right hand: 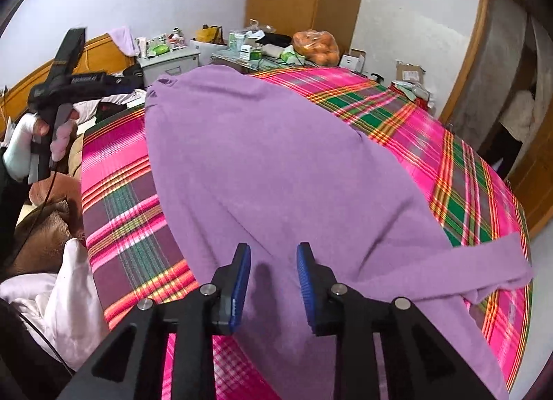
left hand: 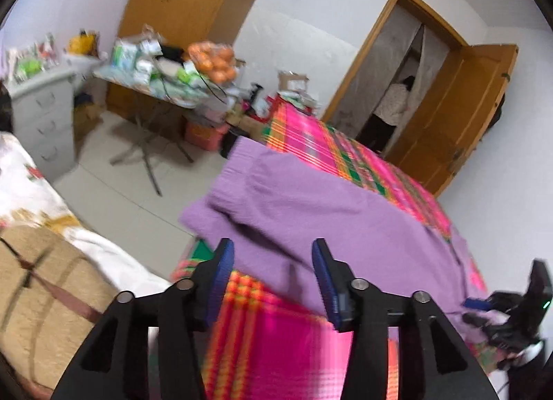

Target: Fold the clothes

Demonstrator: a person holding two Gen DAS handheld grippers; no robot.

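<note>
A bed [right hand: 117, 172] covered by a bright pink, green and orange plaid sheet fills most of both views. Spread across it lies a lilac sweater [right hand: 276, 165], a soft knit, mostly flat with shallow wrinkles. One long sleeve [right hand: 484, 262] stretches out toward the bed's right edge in the right wrist view; the ribbed hem sits at the far end, close to the bed's edge.

Folding looks barely begun: the body lies open in a single layer, apart from a small turned-over flap [left hand: 207, 213] at one corner in the left wrist view. The sleeves and body are judged still to be folded.

The right gripper [right hand: 273, 258] hovers above the sweater's near end, fingers apart, holding nothing. The left gripper [left hand: 273, 255] hangs over the sweater's near edge, fingers also spread and empty.
</note>
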